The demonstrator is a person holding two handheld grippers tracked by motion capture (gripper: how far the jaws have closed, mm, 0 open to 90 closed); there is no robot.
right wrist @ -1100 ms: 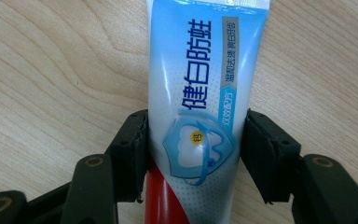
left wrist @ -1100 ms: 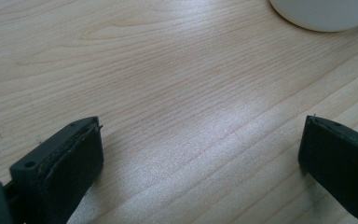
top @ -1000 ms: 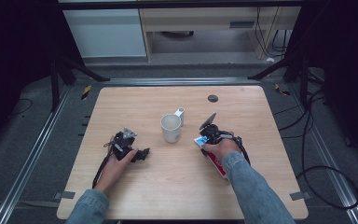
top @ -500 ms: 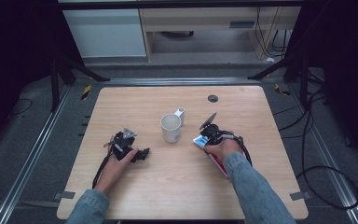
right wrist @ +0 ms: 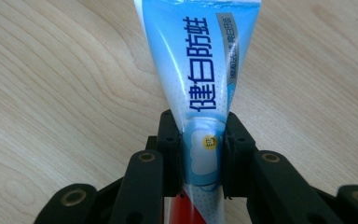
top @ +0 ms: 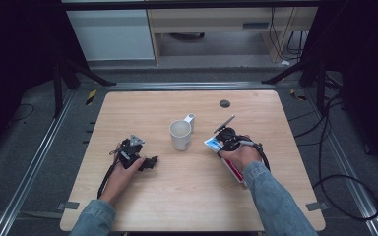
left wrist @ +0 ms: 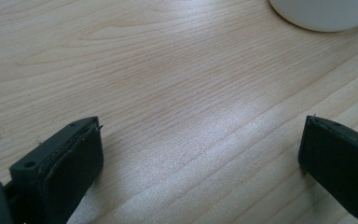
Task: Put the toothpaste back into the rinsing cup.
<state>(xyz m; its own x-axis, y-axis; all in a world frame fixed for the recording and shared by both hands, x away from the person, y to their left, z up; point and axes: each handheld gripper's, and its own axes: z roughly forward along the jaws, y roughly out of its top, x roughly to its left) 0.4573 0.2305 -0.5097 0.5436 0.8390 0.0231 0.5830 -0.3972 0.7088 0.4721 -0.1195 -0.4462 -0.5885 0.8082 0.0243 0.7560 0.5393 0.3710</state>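
A: Where is the toothpaste tube (right wrist: 200,79)?

B: It lies on the wooden table (top: 187,206), right of centre, just right of a white mug (top: 181,134). Its blue and white body points away from the person and carries printed characters; a red part shows at its near end.

A: What is the right gripper (right wrist: 202,156) doing?

B: Its jaws have just been closing, and its black pads now press both sides of the tube near the tube's lower end.

A: And the left gripper (top: 150,162)?

B: It rests low over the table, left of the mug, jaws spread wide with bare wood between them. The mug's base shows at the far right of its view.
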